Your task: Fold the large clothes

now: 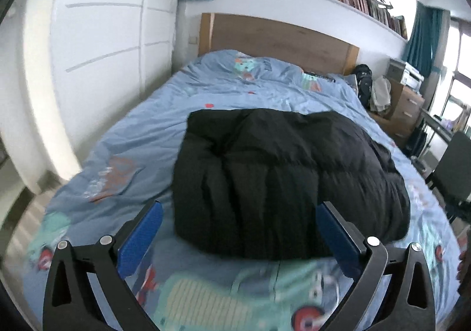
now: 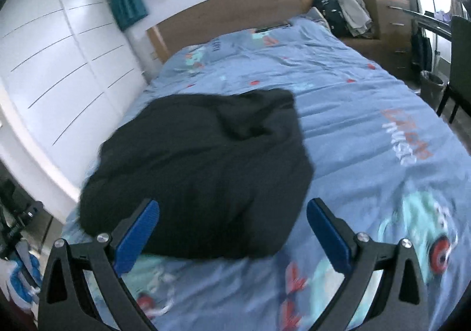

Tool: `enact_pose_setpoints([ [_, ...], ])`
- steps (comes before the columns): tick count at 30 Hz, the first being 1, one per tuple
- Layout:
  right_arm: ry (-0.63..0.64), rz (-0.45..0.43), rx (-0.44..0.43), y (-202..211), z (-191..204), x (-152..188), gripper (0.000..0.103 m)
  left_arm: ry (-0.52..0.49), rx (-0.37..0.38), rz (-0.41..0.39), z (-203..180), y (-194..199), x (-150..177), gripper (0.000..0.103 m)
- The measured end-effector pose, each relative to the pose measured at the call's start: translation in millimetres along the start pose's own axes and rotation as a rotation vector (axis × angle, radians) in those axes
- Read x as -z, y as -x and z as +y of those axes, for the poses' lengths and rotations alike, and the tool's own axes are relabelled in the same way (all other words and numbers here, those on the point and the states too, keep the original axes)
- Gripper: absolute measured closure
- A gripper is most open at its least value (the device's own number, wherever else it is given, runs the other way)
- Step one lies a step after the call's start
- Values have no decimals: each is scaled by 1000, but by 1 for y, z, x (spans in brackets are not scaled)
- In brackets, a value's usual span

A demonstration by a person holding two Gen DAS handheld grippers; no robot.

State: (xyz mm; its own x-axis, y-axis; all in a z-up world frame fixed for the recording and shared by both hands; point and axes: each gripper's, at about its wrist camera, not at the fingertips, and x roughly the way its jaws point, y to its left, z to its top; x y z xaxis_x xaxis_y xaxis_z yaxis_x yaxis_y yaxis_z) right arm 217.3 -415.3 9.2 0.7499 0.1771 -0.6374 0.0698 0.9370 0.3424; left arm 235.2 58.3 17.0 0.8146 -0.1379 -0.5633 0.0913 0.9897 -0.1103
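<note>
A bulky black quilted padded garment lies folded into a thick bundle on the light-blue cartoon-printed duvet of the bed, nearer its foot than the wooden headboard. The left claw hangs above the bundle's near edge with its blue-padded jaws spread wide and nothing between them. The right claw is likewise spread and empty, the garment lying beyond it.

Bed with wooden headboard, covered by light-blue cartoon-print duvet; black padded garment lying folded in a bundle on the duvet, toward the foot end
</note>
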Motion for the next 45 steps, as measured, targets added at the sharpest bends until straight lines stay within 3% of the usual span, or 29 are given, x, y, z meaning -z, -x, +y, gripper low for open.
enact_pose_setpoints([
  [2, 14, -6, -37, 27, 26, 18, 2, -16, -13, -17, -6, 31, 15, 1],
  [5, 84, -14, -14, 59, 57, 44, 2, -53, -73, -57, -13, 71, 37, 1],
  [8, 97, -12, -17, 85, 76, 72, 1, -19, -105, -114, -10, 107, 56, 1],
  [15, 153, -31, -6, 133, 106, 118, 1, -33, -112, -188, -25, 157, 83, 1],
  [19, 179, -56, -5, 154, 117, 132, 1, -68, -75, -230, -38, 179, 94, 1],
  [34, 234, -75, 19, 172, 131, 153, 1, -104, -65, -257, -45, 198, 109, 1],
  [45, 233, -74, 51, 165, 127, 158, 1, -100, -83, -218, -42, 189, 114, 1],
])
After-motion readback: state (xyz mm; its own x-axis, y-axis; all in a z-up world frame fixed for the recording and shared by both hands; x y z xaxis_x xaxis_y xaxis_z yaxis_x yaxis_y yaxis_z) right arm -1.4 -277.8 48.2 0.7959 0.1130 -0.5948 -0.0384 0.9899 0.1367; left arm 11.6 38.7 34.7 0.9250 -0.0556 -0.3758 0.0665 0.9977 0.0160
